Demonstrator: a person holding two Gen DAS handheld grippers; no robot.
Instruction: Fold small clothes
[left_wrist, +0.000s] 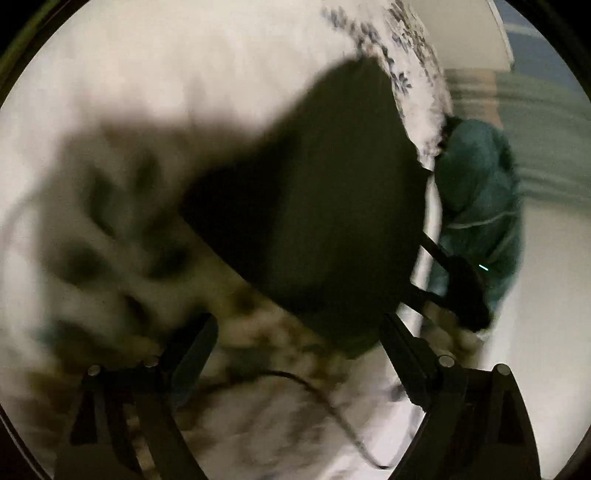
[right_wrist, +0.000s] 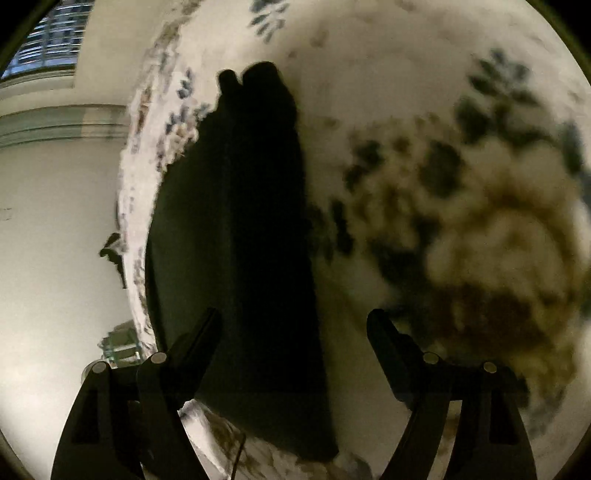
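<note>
Dark garment, black or very dark green, lying flat on the floral bedsheet, close to the edge of the bed and partly over it. In the right wrist view the same garment long and narrow, with two small rounded ends at the far side; probably a folded small piece, but the exact kind impossible to tell, too dark and blurred.

Left gripper just at the near edge of the garment, jaws wide apart, nothing between them. Right gripper over the near end of the garment, jaws also wide apart, holding nothing; its left finger over the cloth, its right finger over the bare sheet beside the garment.

Beyond the garment, past the bed edge, a teal towel-like cloth in a heap on the floor. In the left view, the right gripper visible past the garment's side. Thin cable on the sheet near the garment's near edge.

Possible trouble from here: garment near the bed edge, so a pull toward that side could drag it off to the floor. Pinching sheet together with cloth likely, both soft and flat. Cable could catch a finger. Motion blur strong, so a grasp point hard to judge
</note>
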